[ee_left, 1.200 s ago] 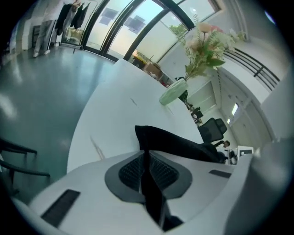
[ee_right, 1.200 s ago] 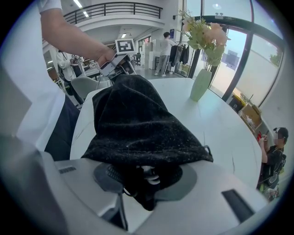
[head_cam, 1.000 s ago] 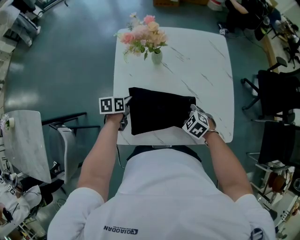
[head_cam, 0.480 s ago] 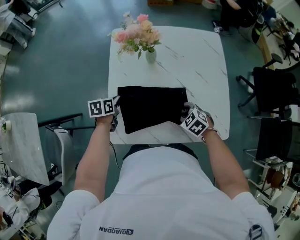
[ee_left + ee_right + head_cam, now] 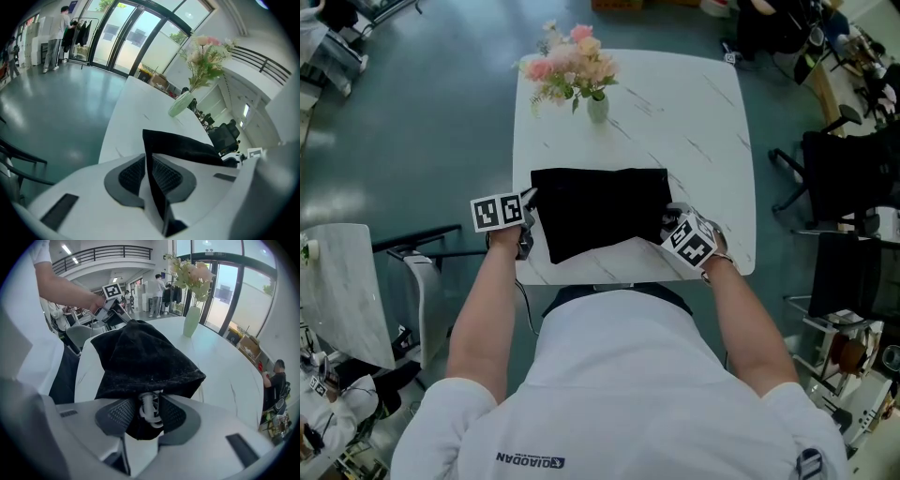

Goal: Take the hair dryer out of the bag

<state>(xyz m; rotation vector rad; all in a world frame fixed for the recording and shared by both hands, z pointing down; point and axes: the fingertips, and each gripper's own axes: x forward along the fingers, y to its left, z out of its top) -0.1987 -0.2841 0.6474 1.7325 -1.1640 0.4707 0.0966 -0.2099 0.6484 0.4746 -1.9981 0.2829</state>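
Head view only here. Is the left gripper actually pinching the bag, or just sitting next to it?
Observer: Pinching. Its own view shows the left gripper shut on a thin edge of the bag.
Operator: And the right?
Observer: In its own view the right gripper is shut on a white looped cord at the bag's near end, with black fabric bunched around it.
Operator: Dryer out yet?
Observer: No. Neither gripper view shows a dryer, only that cord poking out from under the fabric.
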